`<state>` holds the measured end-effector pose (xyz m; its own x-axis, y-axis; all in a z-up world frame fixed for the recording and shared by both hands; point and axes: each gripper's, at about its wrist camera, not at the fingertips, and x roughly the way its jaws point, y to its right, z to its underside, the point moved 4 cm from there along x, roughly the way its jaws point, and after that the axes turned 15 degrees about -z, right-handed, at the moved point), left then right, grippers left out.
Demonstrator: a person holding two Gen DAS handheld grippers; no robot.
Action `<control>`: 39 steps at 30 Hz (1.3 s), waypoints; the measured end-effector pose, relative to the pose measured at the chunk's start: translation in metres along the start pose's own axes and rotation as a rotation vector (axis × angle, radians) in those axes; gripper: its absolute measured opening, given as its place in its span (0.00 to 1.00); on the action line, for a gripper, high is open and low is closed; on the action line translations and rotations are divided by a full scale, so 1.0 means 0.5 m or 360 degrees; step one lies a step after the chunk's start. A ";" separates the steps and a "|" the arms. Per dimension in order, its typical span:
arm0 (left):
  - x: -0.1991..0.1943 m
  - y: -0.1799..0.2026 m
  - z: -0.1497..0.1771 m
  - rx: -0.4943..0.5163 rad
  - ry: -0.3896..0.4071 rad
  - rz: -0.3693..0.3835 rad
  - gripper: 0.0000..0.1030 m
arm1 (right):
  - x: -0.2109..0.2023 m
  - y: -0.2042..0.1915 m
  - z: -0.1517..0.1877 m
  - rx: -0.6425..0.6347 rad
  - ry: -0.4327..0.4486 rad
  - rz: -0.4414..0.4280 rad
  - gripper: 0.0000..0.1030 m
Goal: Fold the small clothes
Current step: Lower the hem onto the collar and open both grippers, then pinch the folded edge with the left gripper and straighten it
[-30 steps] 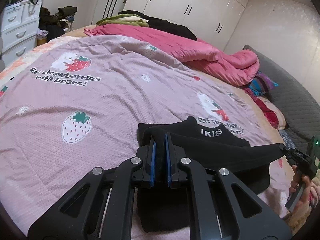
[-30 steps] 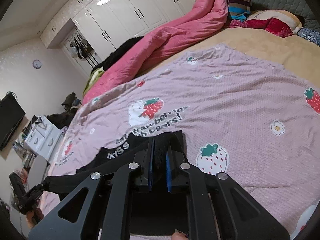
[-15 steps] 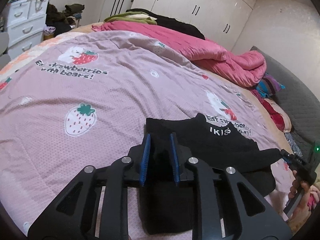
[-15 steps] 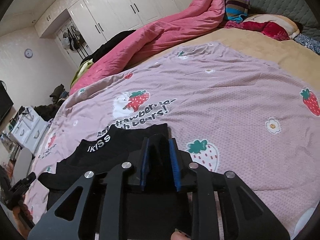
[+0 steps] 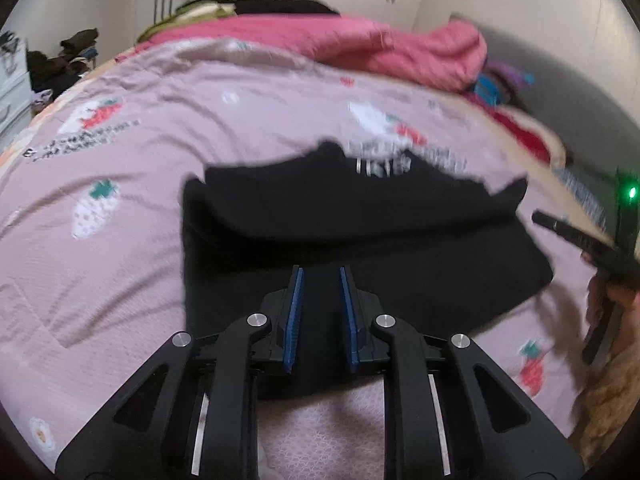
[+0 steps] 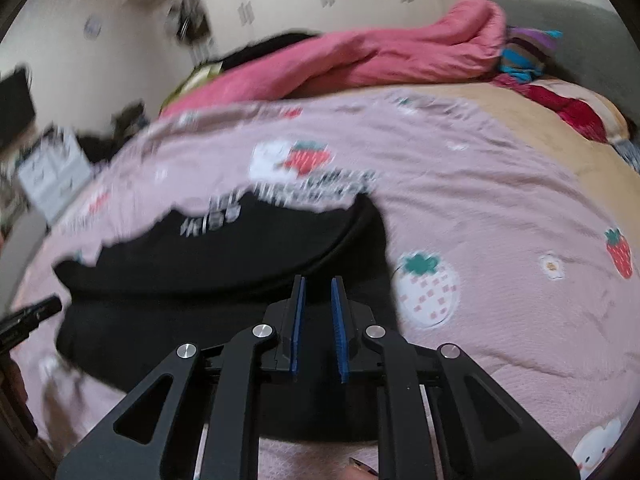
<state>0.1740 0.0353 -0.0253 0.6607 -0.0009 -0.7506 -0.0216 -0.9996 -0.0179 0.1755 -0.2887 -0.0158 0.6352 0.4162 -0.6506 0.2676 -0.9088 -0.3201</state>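
Note:
A small black garment (image 5: 360, 236) with white lettering lies folded over itself on the pink strawberry-print bedspread (image 5: 140, 240). It also shows in the right wrist view (image 6: 224, 280). My left gripper (image 5: 322, 276) is open and empty above the garment's near left part. My right gripper (image 6: 318, 282) is open and empty above its near right part. Each gripper's tip shows at the edge of the other's view, the right gripper (image 5: 560, 226) and the left gripper (image 6: 36, 312). Both views are motion-blurred.
A rolled pink duvet (image 5: 360, 44) lies across the far side of the bed (image 6: 380, 60). Striped and red pillows (image 6: 532, 56) sit by the grey headboard (image 6: 580, 28). White wardrobes stand behind. A white drawer unit (image 6: 52, 172) stands beside the bed.
Both grippers opened, let go of the black garment's folded edge and pulled back toward me. The fold now lies flat on the garment.

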 end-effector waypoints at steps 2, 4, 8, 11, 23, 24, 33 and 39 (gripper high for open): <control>0.023 -0.001 0.008 0.0015 -0.0027 -0.0038 0.11 | 0.027 -0.007 0.013 -0.0030 -0.0070 0.0012 0.12; 0.041 -0.005 0.005 0.0020 -0.0042 -0.0068 0.11 | 0.055 -0.009 0.022 -0.0048 -0.0134 0.0029 0.12; 0.070 -0.013 -0.018 0.0020 -0.0029 -0.0108 0.11 | 0.093 0.000 0.015 -0.0015 -0.0167 0.0022 0.12; 0.091 -0.016 -0.037 0.0036 -0.0017 -0.0140 0.11 | 0.108 0.011 -0.005 0.0042 -0.0152 -0.0018 0.12; 0.115 -0.088 -0.119 -0.0134 0.0061 -0.0191 0.13 | 0.134 0.063 -0.078 0.0147 -0.0054 -0.0018 0.13; 0.112 -0.098 -0.124 -0.0155 0.0075 -0.0195 0.13 | 0.132 0.066 -0.081 0.0152 -0.0042 -0.0011 0.13; 0.147 -0.168 -0.119 -0.0331 -0.0033 -0.0215 0.32 | 0.116 0.121 -0.092 0.0207 0.0005 0.0080 0.35; 0.175 -0.157 -0.103 -0.0344 -0.0106 -0.0107 0.44 | 0.136 0.139 -0.080 0.0232 -0.0083 0.0054 0.47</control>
<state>0.2721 0.1121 -0.0556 0.6041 0.0606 -0.7946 0.1866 -0.9801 0.0671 0.2664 -0.3247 -0.0546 0.6028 0.3895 -0.6964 0.1362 -0.9102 -0.3911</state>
